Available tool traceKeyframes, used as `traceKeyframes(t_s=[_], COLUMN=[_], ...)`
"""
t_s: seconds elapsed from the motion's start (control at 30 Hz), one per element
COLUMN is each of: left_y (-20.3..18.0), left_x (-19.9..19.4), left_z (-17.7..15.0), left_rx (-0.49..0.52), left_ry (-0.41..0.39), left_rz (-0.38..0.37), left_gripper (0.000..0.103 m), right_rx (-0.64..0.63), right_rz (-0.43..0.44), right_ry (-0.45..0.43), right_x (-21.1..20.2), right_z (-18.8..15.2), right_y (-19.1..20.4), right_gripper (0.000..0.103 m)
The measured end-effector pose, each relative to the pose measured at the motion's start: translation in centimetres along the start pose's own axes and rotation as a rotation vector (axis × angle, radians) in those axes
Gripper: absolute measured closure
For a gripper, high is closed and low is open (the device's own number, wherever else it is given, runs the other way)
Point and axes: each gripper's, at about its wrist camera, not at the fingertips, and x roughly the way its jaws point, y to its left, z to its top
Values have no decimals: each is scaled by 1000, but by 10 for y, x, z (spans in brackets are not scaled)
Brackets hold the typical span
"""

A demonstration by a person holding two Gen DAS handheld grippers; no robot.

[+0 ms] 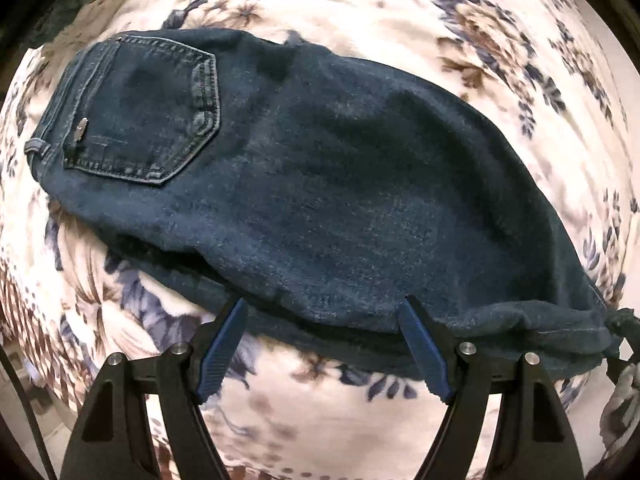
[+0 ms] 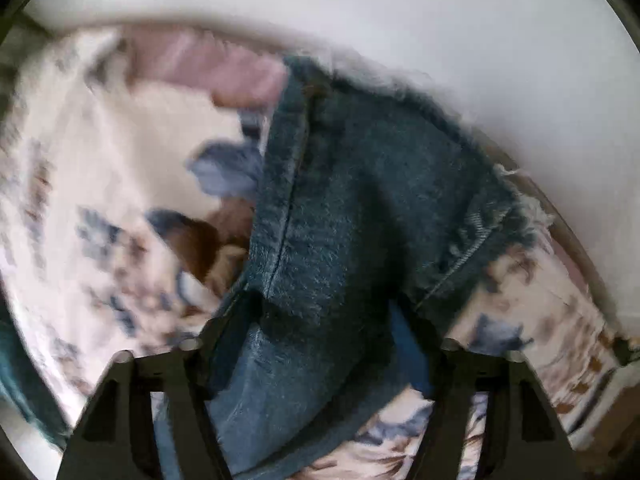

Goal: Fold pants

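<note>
Dark blue jeans (image 1: 340, 184) lie on a floral bedspread (image 1: 360, 8), back pocket (image 1: 148, 112) at the upper left, legs running to the lower right. My left gripper (image 1: 324, 312) is open, its blue-padded fingertips at the near edge of the denim, with nothing between them. In the right wrist view, blurred, the jeans' leg end (image 2: 360, 208) with its frayed hem (image 2: 508, 184) hangs between the fingers. My right gripper (image 2: 320, 316) stands wide with denim bunched between the jaws; the fingertips are hidden in the cloth.
The floral bedspread (image 2: 100, 160) covers the bed around the jeans. A white wall (image 2: 400, 12) is behind the bed in the right wrist view. The bed's edge (image 2: 580, 340) runs at the lower right.
</note>
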Motion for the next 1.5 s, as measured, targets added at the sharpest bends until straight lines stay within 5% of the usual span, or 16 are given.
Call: traceKeyframes(t_s=[0.1,0.17,0.27,0.37,0.5,0.63,0.83,0.87,0.9,0.93,1.03,1.1,1.13,1.2,1.27,1.5], left_y=[4,8,2,-10,-16,-25,-32,-38,-42,-45,-65,-69,-72,-79,-80,-80], left_x=[-4,-4,3,15,25,30,37,35,33,32,29,31,31,32,33,42], left_z=[-4,-5,-19,-33,-46,-58,-57,-53,-51,-52,-48,-44,-44,-43,-47,-48], left_rx=[16,38,66,72,93,120,94,95,100,109,149,168,172,170,161,85], left_ry=[-16,-18,-16,5,25,30,51,48,44,34,0,-10,-7,10,19,67], left_rz=[-9,-4,14,16,17,14,-47,-48,-49,-49,-39,-29,-29,-36,-56,-118], left_gripper=[26,26,26,26,26,26,26,26,26,26,26,26,26,26,26,26], right_rx=[-51,-83,-106,-119,37,162,364,381,376,365,101,-32,-65,-76,-41,67], right_rz=[156,306,397,174,133,207,342,350,315,279,356,365,267,109,63,313], right_ry=[-122,-228,-248,-132,-41,-129,-5,-2,2,14,-132,-190,-213,-200,-138,103], right_x=[-45,-84,-91,-51,-31,-63,-33,-24,-19,-20,-64,-83,-89,-88,-88,-31], right_z=[-6,-15,-24,-26,-29,-28,-23,-22,-20,-18,2,13,17,19,12,-48], right_y=[7,-4,-36,-59,-90,-94,-106,-113,-109,-107,-54,-34,-26,-22,-37,-25], right_gripper=[93,93,93,67,32,31,31,35,72,85,85,70,49,32,32,32])
